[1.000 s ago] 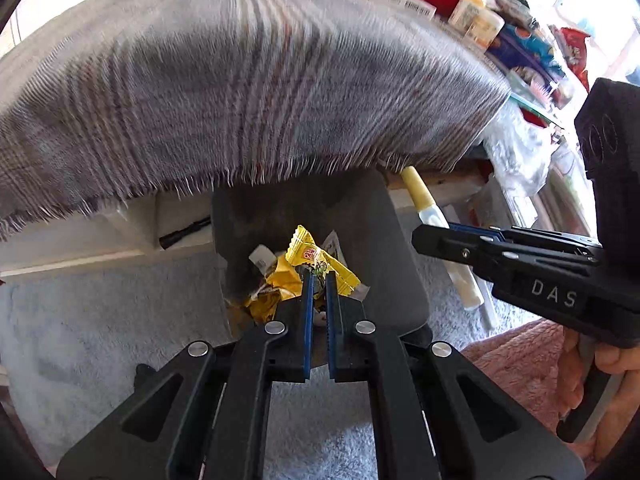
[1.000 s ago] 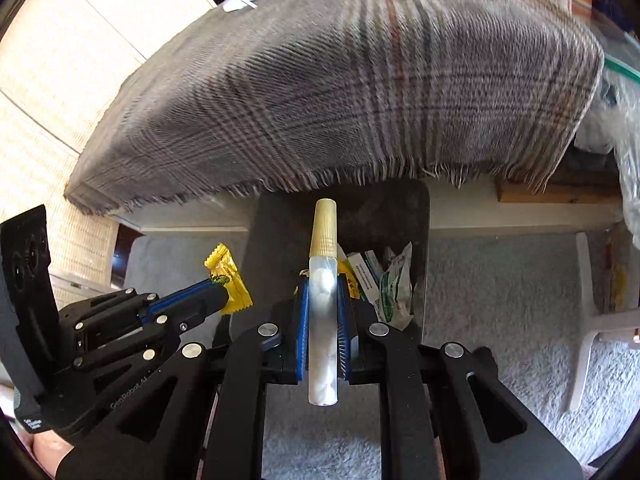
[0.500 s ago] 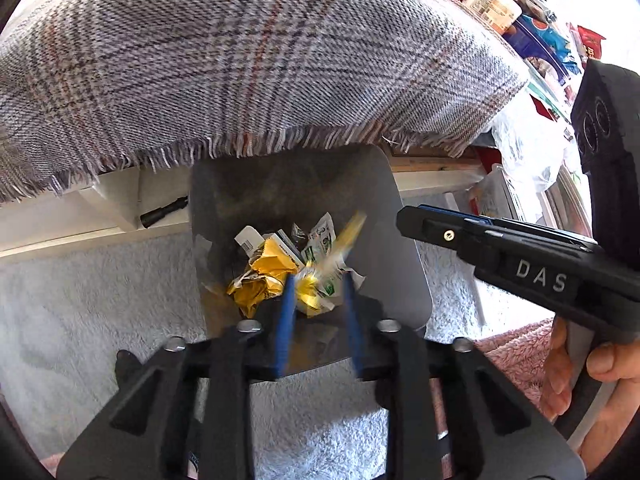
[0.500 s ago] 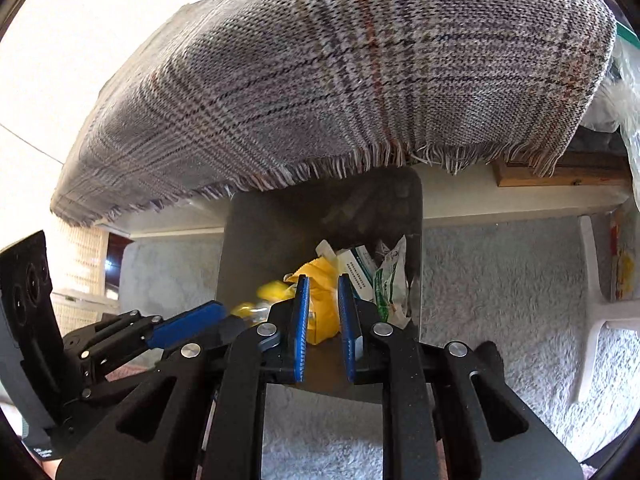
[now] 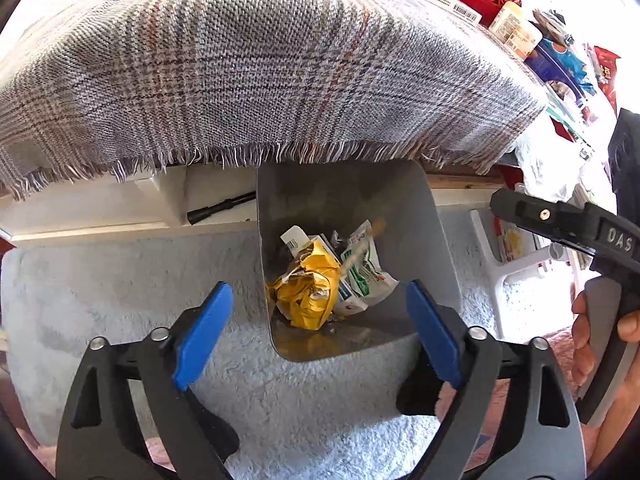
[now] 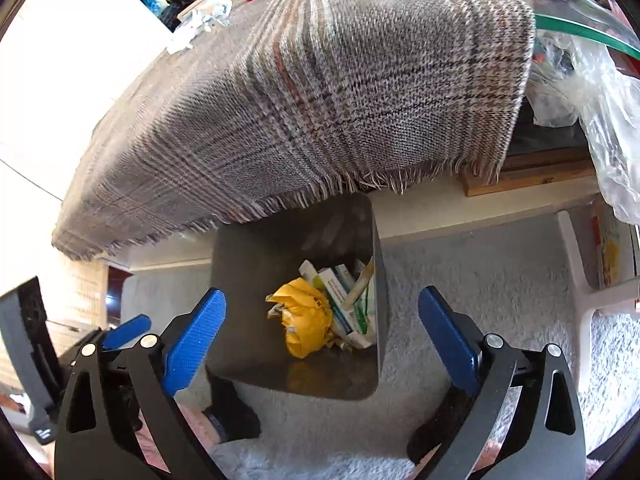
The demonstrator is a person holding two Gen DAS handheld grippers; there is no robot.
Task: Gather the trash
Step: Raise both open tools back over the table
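Biggest thing in both views is the grey plaid woven cloth with a frayed fringe (image 5: 260,80) draped over the table, and its near edge hangs right over the far rim of the dark grey rounded-square bin (image 5: 436,240) sitting on the pale fluffy carpet (image 5: 120,280). Both tongs hover above the bin mouth with nothing between them: the left gripper (image 5: 316,332) has its blue pads spread wide, and the right gripper (image 6: 320,336) is spread just as wide and empty too. The trash sits at the bottom of the bin: a crumpled yellow wrapper (image 6: 306,322) on the left, white and green packets (image 6: 344,300) to its right, and a slim cream tube (image 6: 360,284) leaning against the right wall (it looks blurred in the left view, so I can't say if it has settled). If the step is letting go and heading off for more, I'd lift straight up before swinging away, so the fingers don't snag that fringe or tip the bin. Hard to make out: the fringe hides the bin's far rim, the bin floor under the pile is out of sight, and the clutter at the far right of the table is too small to sort into trash or not.
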